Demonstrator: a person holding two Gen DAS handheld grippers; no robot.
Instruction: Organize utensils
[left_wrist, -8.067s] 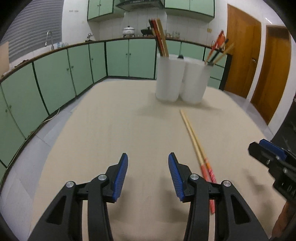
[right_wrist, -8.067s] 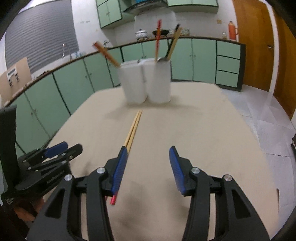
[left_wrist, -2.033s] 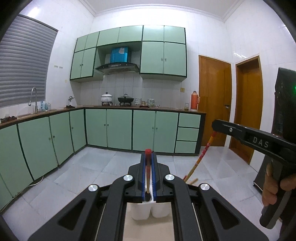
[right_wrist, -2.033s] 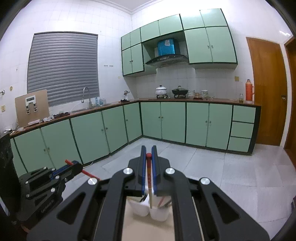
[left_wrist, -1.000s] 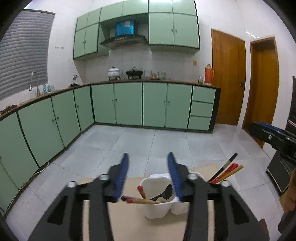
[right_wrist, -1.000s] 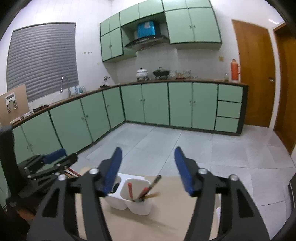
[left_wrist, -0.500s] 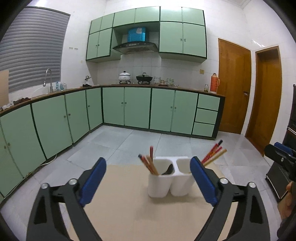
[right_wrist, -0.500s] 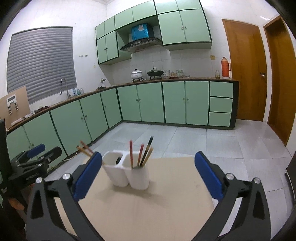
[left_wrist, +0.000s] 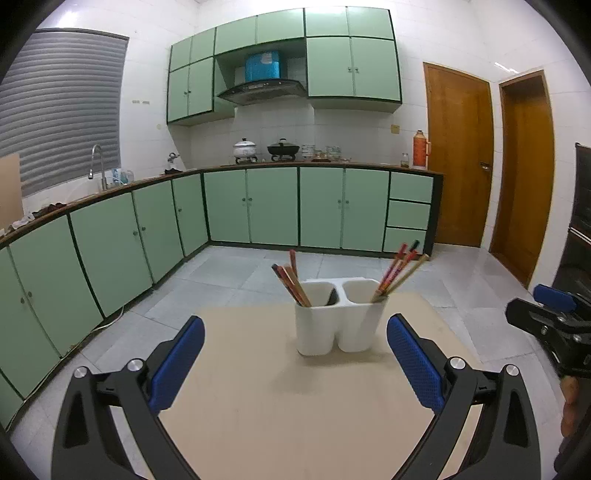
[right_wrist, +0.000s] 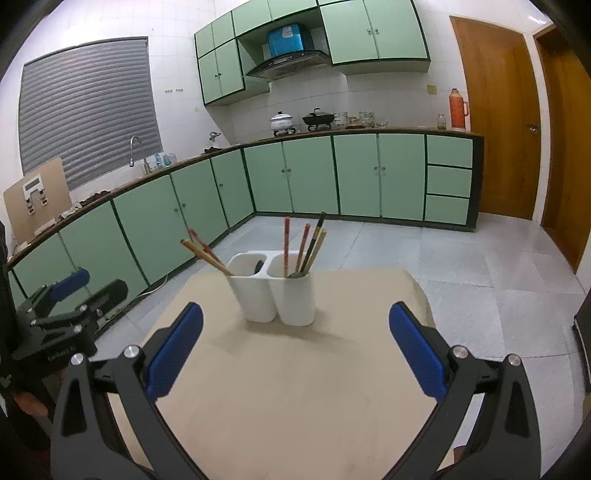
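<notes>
Chopsticks stand in a white two-cup holder (left_wrist: 338, 317) on the tan desk (left_wrist: 295, 406), toward its far edge. In your left wrist view the left cup holds a bundle of reddish chopsticks (left_wrist: 291, 282) leaning left, with a dark utensil head just showing inside the cup; the right cup holds another bundle (left_wrist: 399, 271) leaning right, red ones with a paler wooden one among them. Your right wrist view shows the same holder (right_wrist: 273, 291) from the other side, with wooden chopsticks (right_wrist: 205, 253) angled left out of the near-left cup and red, dark and wooden ones (right_wrist: 304, 245) nearly upright in the right cup.

Your left tongs (left_wrist: 295, 365) stand wide apart with nothing between the blue pads; their jaws have just been opening. Your right tongs (right_wrist: 295, 350) are equally spread and empty, having just been opening too. Both sit back from the holder, apart from it, pointing at it over bare desk.

Each view catches the other tongs at its edge: the right ones (left_wrist: 554, 317) at the right of the left view, the left ones (right_wrist: 62, 314) at the left of the right view. Green cabinets (left_wrist: 273, 206) line the walls behind.
</notes>
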